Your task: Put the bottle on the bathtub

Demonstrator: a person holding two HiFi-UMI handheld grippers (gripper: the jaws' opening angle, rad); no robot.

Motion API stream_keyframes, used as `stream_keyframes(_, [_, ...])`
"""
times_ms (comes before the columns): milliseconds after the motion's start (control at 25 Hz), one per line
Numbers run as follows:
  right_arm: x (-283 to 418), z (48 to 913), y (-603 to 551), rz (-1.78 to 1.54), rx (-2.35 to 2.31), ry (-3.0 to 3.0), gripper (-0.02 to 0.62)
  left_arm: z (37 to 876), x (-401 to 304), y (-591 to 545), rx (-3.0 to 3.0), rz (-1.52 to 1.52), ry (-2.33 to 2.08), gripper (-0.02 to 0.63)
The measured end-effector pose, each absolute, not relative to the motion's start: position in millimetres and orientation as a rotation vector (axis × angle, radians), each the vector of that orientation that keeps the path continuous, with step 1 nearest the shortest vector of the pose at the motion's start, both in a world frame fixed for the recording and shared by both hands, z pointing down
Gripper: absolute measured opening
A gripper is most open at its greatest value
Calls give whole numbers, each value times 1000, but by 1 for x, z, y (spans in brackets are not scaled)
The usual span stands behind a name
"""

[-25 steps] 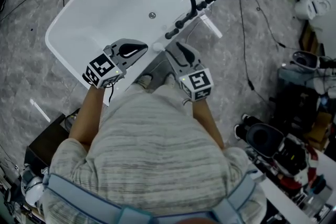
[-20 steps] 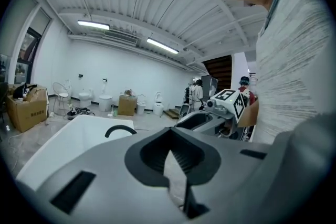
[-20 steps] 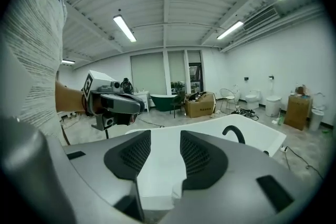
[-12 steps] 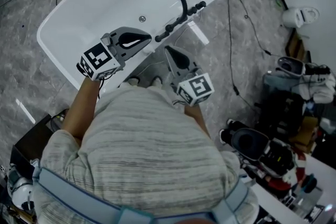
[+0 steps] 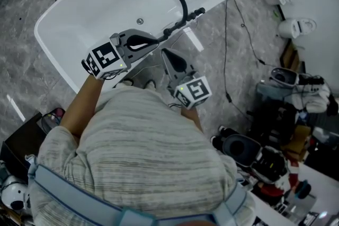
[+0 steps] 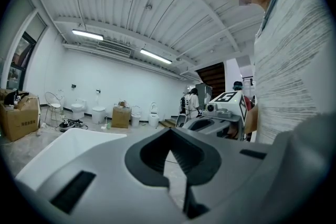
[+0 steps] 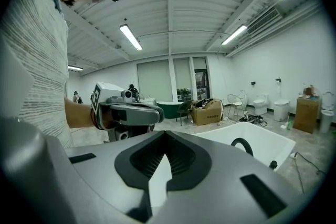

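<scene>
The person wears a short-sleeved shirt [image 5: 153,151] of pale grey knit streaked with fine darker lines, and light blue straps [image 5: 74,199] cross its lower edge and meet at a buckle in the middle. Beyond the shirt's sleeves, the left gripper [image 5: 157,40] and the right gripper [image 5: 163,52] are grey shells with black-lined jaws. Each carries a white marker cube [image 5: 104,59] printed with black squares and showing a small green light. The right gripper's jaws have just closed with nothing between them.
</scene>
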State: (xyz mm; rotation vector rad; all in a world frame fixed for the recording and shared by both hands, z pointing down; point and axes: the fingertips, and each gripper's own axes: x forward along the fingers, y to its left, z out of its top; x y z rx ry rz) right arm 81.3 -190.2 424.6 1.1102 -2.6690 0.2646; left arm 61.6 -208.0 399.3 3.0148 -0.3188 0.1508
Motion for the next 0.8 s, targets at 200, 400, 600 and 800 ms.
stream_keyframes(200, [83,424,-187,233,1098,-2649,3,398,56,-206,3001,153,-351,3])
stream_keyframes(400, [86,431,-181,220,1093,-2610,2,405,52,-204,2980,161,-375,5])
stream_keyframes(600, [89,433,-181,230,1103,-2596,3,404,53,-206,2957,136,-387,5])
stream_keyframes(800, [91,436,-181,232,1095,-2588,2,404,49,-211,2933,120,-414,4])
